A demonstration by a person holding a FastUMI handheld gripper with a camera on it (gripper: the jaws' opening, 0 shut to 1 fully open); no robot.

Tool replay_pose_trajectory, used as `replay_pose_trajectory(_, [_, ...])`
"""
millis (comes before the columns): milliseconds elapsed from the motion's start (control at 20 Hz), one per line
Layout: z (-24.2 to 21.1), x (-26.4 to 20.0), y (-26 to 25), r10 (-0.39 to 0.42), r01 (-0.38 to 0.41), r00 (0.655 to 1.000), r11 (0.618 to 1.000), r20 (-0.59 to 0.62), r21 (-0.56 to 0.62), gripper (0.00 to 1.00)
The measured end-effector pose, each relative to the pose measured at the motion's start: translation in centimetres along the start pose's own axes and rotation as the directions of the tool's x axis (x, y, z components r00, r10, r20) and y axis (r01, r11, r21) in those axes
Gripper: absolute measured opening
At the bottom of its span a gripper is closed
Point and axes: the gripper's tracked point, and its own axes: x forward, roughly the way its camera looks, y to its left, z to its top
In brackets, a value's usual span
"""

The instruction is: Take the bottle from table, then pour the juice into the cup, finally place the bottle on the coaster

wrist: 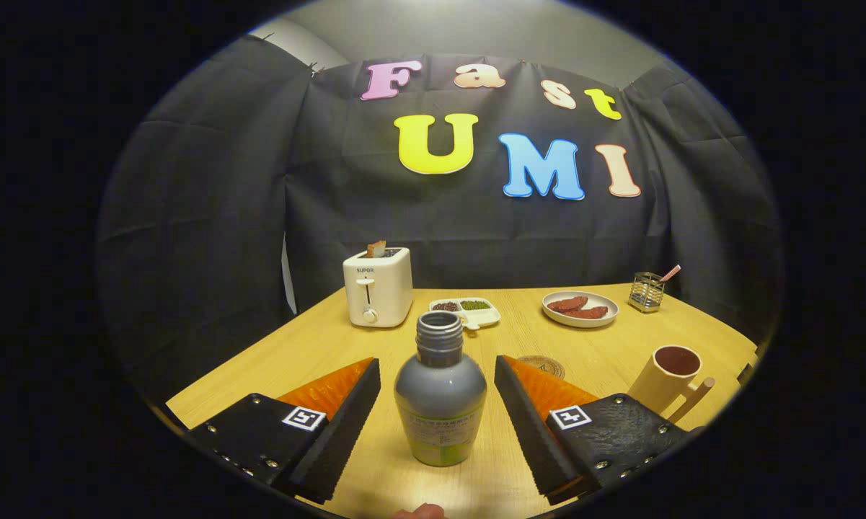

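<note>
Tool (438, 375) level, fingers spread, flanking the upright bottle (440, 393) without touching.

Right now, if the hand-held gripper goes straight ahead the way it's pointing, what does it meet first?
The bottle. It stands upright between the open fingers of the hand-held gripper, neither touching it, so it would probably seat deeper between them.
</note>
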Motion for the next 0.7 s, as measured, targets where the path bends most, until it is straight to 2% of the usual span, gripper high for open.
replay_pose_trajectory(700, [-6.4,1.8,0.3,-0.013,0.019,0.989,0.999,-0.148,0.04,0.98])
